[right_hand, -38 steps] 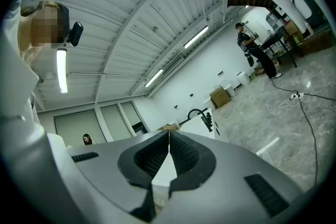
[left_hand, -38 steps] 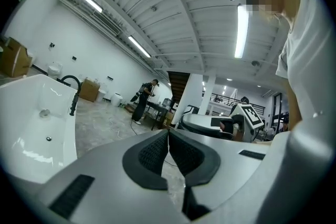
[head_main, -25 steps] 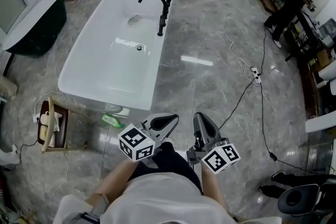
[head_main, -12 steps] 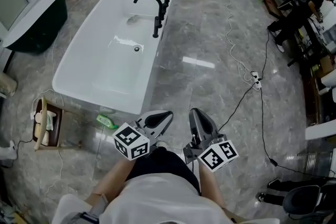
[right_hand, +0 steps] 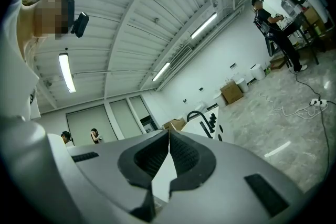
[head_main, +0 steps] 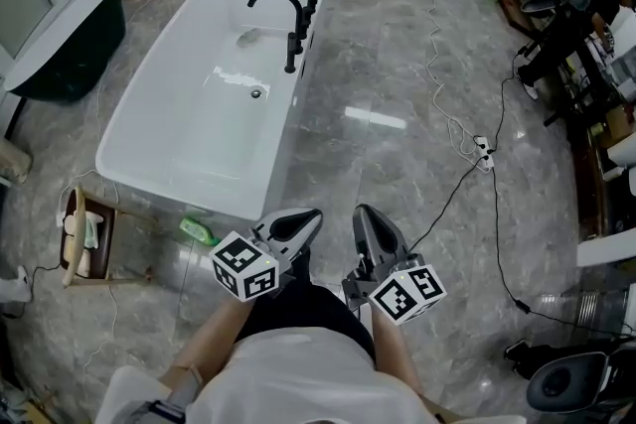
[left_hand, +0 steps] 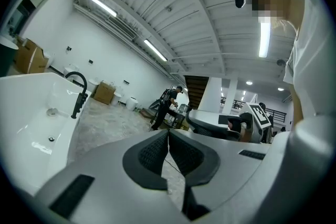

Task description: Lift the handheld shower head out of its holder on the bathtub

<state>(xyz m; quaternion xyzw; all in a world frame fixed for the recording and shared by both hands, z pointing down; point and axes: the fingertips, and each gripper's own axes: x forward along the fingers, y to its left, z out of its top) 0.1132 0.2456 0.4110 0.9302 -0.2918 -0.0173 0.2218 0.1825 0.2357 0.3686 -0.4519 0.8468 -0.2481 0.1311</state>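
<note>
Shower head (head_main: 291,55) tiny, barely distinct among black bathtub fittings (head_main: 304,15)

Brightly and evenly lit from overhead by long white ceiling strip lights (left_hand: 264,38), glowing and slightly blown out in both gripper views. Reflected as a pale glare streak on the glossy grey marble floor (head_main: 373,117) and as white glints inside the white rectangular bathtub (head_main: 179,189). Soft, faint shadows only. Sharp at the centre of the head view, bent and stretched toward its edges. Strongly fisheyed in both gripper views, ringed by black corners, hazy close to the lens.
</note>
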